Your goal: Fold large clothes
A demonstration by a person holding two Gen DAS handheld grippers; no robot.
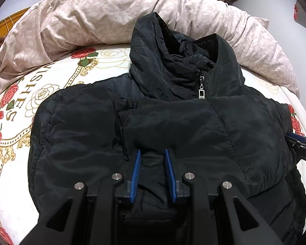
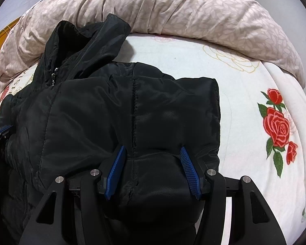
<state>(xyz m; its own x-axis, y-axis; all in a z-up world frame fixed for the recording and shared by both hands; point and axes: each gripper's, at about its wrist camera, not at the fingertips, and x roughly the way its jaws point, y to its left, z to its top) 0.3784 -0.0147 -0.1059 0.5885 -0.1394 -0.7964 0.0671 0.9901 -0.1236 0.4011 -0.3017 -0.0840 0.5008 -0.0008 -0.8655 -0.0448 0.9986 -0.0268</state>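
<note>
Both the left gripper [image 1: 153,175] and right gripper [image 2: 153,173] have their jaws clamped on the black jacket [image 1: 163,122] lying on the bed [image 2: 244,81], mid-fold; next, I think, lay the bottom up toward the hood [image 1: 153,40].

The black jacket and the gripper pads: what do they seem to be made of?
The black jacket looks like padded synthetic fabric, perhaps nylon or polyester: slight sheen, stitched quilt lines, puffy sections. Its zipper pull looks like silvery metal. The blue pads seem to be ribbed rubber or plastic, matte; which of the two, I cannot tell.

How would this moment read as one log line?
black jacket: on bed | left gripper: shut on jacket fold | right gripper: shut on jacket fold
</note>
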